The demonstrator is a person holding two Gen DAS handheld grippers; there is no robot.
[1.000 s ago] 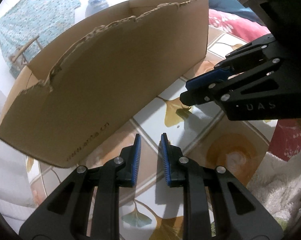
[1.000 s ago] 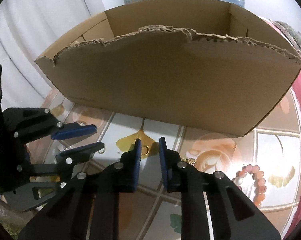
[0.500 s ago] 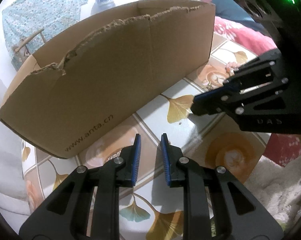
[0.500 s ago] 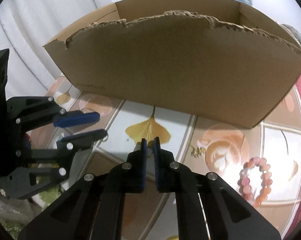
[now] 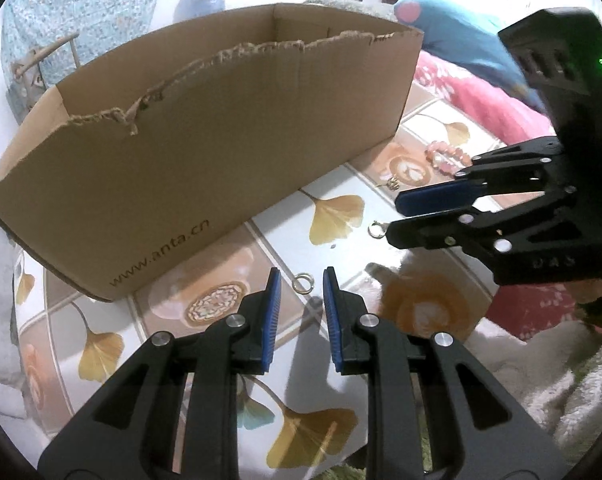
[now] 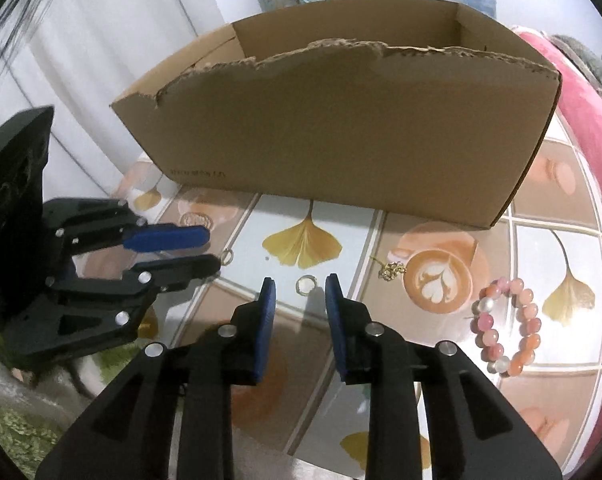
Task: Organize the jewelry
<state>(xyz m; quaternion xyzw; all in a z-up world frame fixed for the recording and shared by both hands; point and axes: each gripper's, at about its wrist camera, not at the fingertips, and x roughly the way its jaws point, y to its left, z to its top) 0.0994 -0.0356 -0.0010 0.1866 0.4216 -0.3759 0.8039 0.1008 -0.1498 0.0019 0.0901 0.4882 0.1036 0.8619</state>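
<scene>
Blue ribbed pads line both grippers' black fingers. The left gripper (image 5: 299, 280) stands with a narrow gap and nothing between its pads; a small metal ring (image 5: 303, 282) lies flat on the table just past its tips. The right gripper (image 6: 301, 288) is opening, its pads gripping nothing, with a second ring (image 6: 305, 284) on the table just beyond the gap.

Only the left view shows the cardboard box (image 5: 237, 128) lettering, "www.anta.cn", on its near wall. Only the right view shows the whole pink bead bracelet (image 6: 509, 326), a loop of round glossy beads towards the table's right edge, and a crumpled gold chain (image 6: 393, 270) between it and the ring.

Both views show the box's torn, ragged upper rim; it stands open-topped at the far side of the glossy table (image 6: 441, 412), printed with ginkgo leaves.
</scene>
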